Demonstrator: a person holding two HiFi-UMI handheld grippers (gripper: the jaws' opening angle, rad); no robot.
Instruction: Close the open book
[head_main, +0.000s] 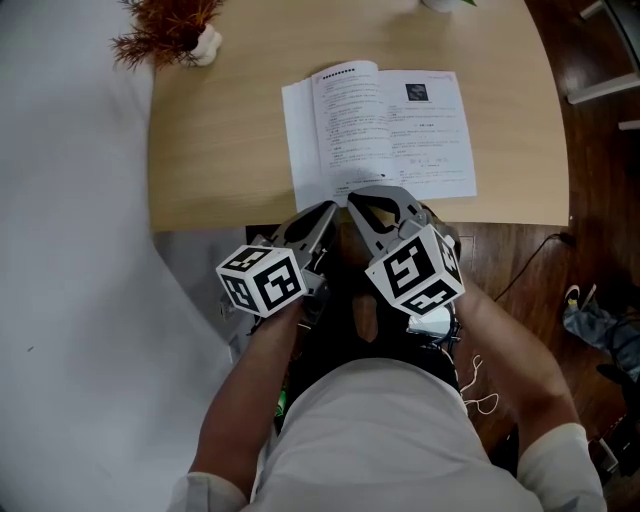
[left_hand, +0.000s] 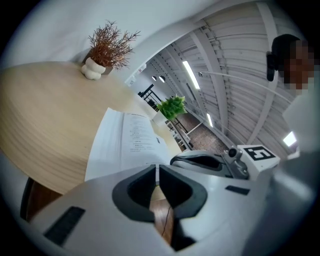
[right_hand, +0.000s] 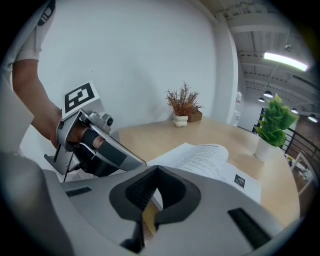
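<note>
An open book (head_main: 380, 130) with white printed pages lies flat on the light wooden table (head_main: 220, 150), near its front edge. Both grippers hover just in front of that edge, side by side, tips pointing at the book's near edge. My left gripper (head_main: 329, 206) is shut with nothing between its jaws. My right gripper (head_main: 351, 196) is shut and empty too. In the left gripper view the book (left_hand: 125, 140) lies just beyond the shut jaws (left_hand: 156, 169). In the right gripper view the book (right_hand: 205, 157) spreads ahead of the shut jaws (right_hand: 156, 170), and neither gripper touches it.
A dried reddish plant in a small white pot (head_main: 170, 30) stands at the table's far left corner. A green potted plant (right_hand: 272, 125) stands at the far side. Dark wooden floor (head_main: 590, 200) with a cable lies to the right, and a white wall (head_main: 70, 250) is on the left.
</note>
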